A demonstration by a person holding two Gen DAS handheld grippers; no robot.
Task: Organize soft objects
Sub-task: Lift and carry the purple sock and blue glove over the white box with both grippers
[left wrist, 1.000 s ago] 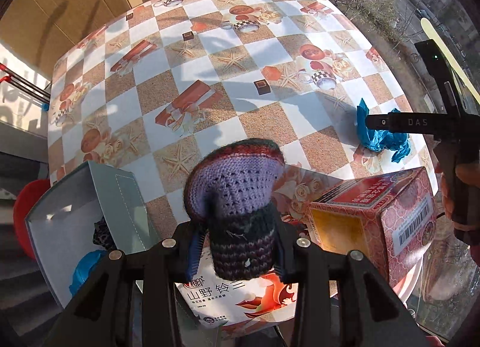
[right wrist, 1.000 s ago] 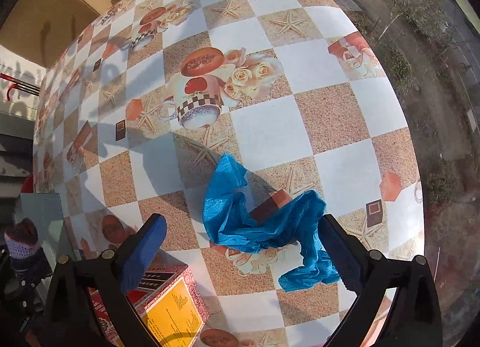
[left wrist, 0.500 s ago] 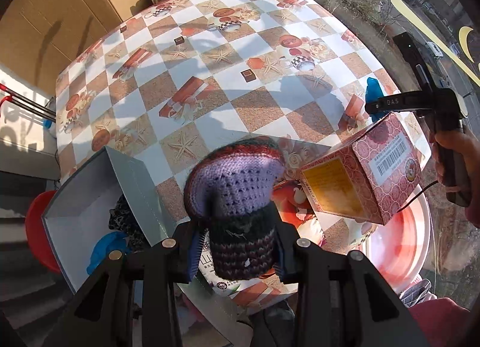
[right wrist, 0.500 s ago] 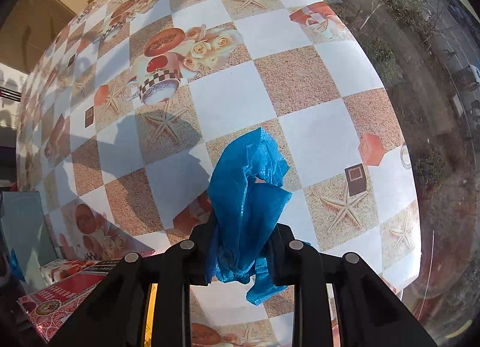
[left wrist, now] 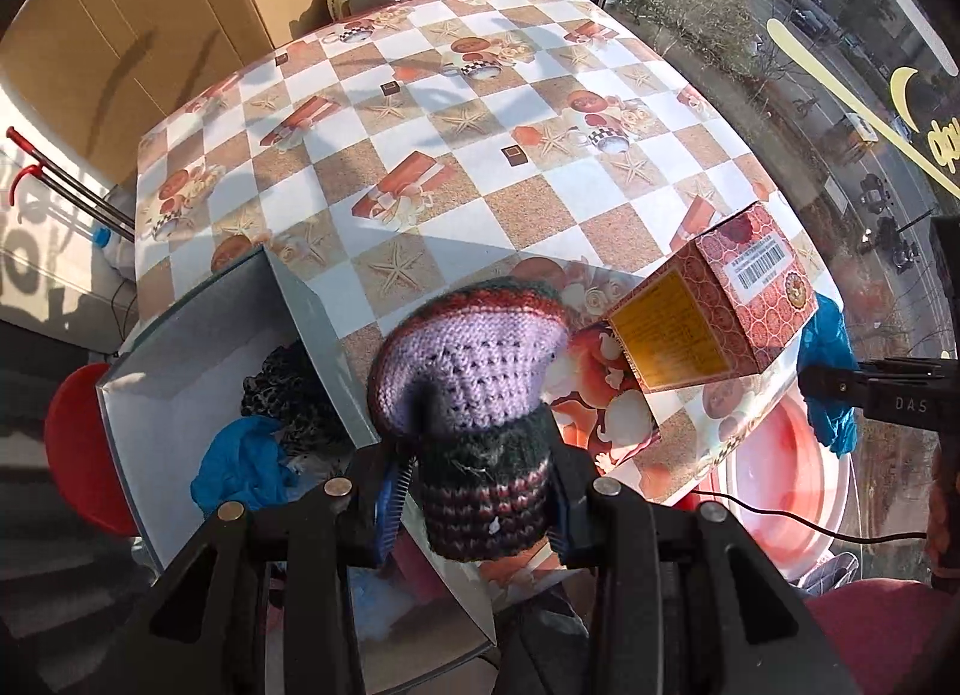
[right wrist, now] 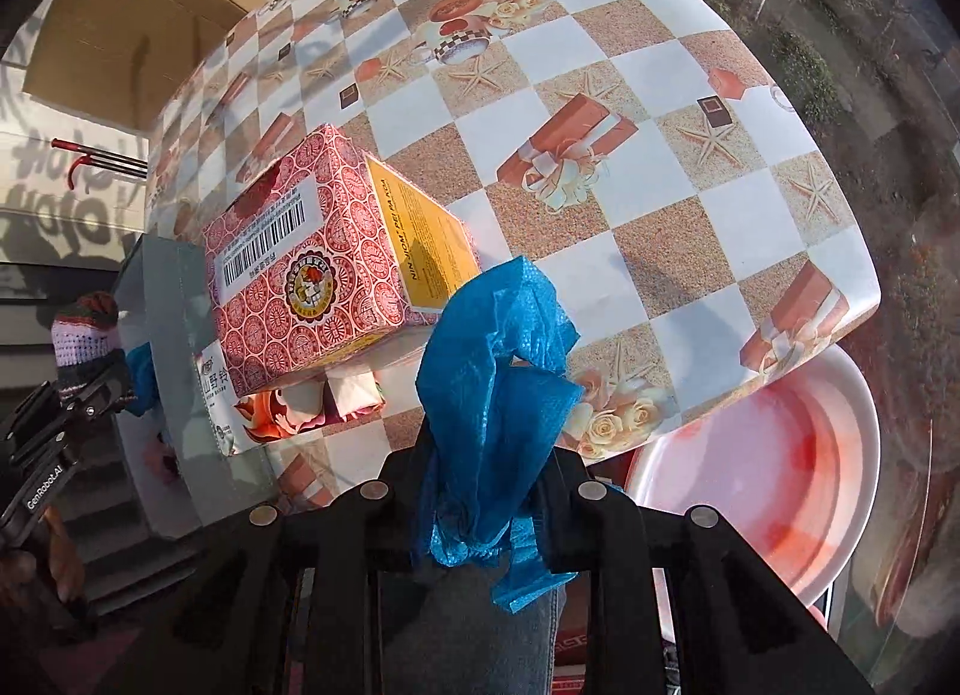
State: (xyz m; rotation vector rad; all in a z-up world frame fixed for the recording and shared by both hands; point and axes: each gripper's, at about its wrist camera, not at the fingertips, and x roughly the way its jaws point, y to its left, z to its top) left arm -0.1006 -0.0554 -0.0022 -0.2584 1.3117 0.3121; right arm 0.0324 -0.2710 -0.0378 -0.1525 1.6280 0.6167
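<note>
- Wool is what the knitted hat [left wrist: 474, 395] is made of, in purple, red and dark stripes, and the left tongs [left wrist: 480, 491] are squeezing its dark cuff from both sides.
- The hat is hanging up in the air, above the near edge of the surface [left wrist: 456, 167] and just right of the open grey box [left wrist: 180, 359].
- It is looking soft and light, so it is bending and not breaking. The thick cuff is the best place to hold, because the wide top is floppy.
- The right tongs [right wrist: 483, 491] are pinching the blue plastic bag [right wrist: 498, 383] tight at its bunched bottom part, and the rest is sticking up loose.
- The bag is up in the air too, over the near edge of the surface, just in front of the red patterned carton [right wrist: 312, 269].
- The bag is looking very thin, crinkly and slippery. Holding a thick bunch of it is safer than holding one thin layer, which could slide out.
- The grey box is already holding a blue bag [left wrist: 240, 467] and a dark spotted cloth [left wrist: 288, 389], so I am guessing both soft things are going in there.
- A pink basin [right wrist: 774, 473] is sitting low on the right, below the surface.
</note>
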